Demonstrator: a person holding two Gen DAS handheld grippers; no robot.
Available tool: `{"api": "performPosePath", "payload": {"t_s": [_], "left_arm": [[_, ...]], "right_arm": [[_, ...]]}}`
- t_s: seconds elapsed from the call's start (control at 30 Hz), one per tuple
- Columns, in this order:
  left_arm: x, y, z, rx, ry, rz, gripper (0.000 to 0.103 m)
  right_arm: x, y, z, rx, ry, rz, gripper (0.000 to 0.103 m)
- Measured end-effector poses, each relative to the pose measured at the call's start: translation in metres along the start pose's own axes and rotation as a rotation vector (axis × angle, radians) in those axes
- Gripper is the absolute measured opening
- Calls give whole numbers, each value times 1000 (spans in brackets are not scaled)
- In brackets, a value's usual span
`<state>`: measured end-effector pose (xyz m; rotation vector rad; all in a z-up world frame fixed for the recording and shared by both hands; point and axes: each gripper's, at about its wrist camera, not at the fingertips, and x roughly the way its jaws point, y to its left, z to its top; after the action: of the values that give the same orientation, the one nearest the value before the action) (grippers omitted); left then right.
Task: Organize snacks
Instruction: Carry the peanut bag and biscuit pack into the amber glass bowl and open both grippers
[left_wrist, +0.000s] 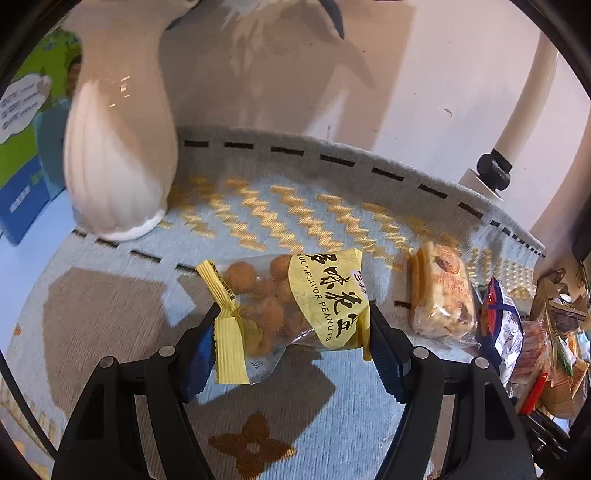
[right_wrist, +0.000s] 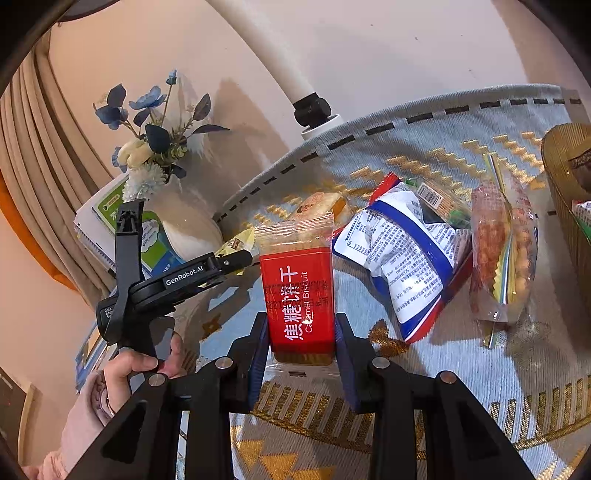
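Note:
My left gripper is shut on a yellow bag of multiflavor peanuts and holds it above the blue patterned tablecloth. My right gripper is shut on a red caramel biscuit pack, upright between the blue pads. A wrapped pastry lies to the right of the peanuts. A blue and white snack bag and a clear pack of nuts lie beyond the biscuit pack. The left gripper's body shows at the left of the right wrist view, held by a hand.
A white ribbed vase with blue flowers stands at the back left, beside a green and blue booklet. A lamp pole and clamp sit at the table's far edge. A woven basket stands at the right. More snacks are piled at the right.

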<state>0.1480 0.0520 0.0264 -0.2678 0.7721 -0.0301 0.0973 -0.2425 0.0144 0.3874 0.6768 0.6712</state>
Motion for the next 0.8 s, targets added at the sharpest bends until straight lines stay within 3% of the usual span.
{"api": "performPosePath", "payload": {"t_s": [0.13,0.27,0.4,0.57,0.8], "left_arm": [[-7,-2,-14,10,22,48,71],[-33,-32,-30,151,11,84,71],[-54,-77,-24,201,32,4,71],[-76,-170,-20,329,34,-84,71],[-89,-278,-32,469,81,-263,72]], "right_arm": [[-10,-5,-7,46,25,38,33],[-36,-9,3,51,24,86,33],[-71,-14,40,7,28,54,33],[-123,-33,86,-33,27,-55,33],[-181,-104,126,37,39,-230,33]]}}
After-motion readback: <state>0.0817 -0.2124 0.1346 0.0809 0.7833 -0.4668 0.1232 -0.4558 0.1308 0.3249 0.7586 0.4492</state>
